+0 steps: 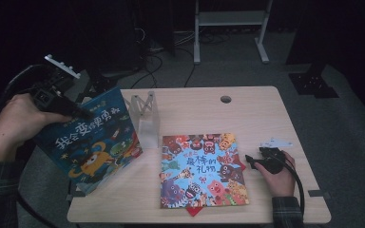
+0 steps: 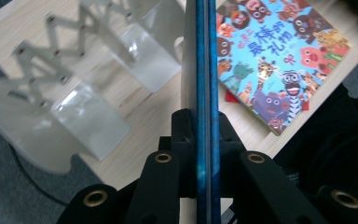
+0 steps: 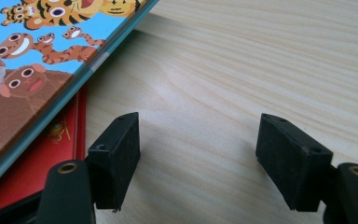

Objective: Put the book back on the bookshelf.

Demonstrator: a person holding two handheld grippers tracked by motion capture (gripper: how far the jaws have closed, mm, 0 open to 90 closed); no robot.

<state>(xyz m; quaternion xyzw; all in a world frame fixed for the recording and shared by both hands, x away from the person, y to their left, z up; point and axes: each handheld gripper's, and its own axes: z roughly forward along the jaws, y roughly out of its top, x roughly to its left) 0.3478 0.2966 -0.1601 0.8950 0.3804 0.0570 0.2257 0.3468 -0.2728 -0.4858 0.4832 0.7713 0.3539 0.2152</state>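
Blue picture book (image 1: 92, 142) lifted, tilted, left of table.

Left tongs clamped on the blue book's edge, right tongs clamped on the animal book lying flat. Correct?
Not quite. The left tongs are clamped on the blue book, but the right tongs are open over bare table, beside the animal book, with nothing between them. The right gripper view shows it.

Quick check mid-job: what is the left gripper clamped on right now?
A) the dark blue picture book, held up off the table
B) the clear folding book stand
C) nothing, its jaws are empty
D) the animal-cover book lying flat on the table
A: the left gripper has its jaws pressed on the edge of the dark blue picture book, which is lifted at the table's left side beside the clear book stand.
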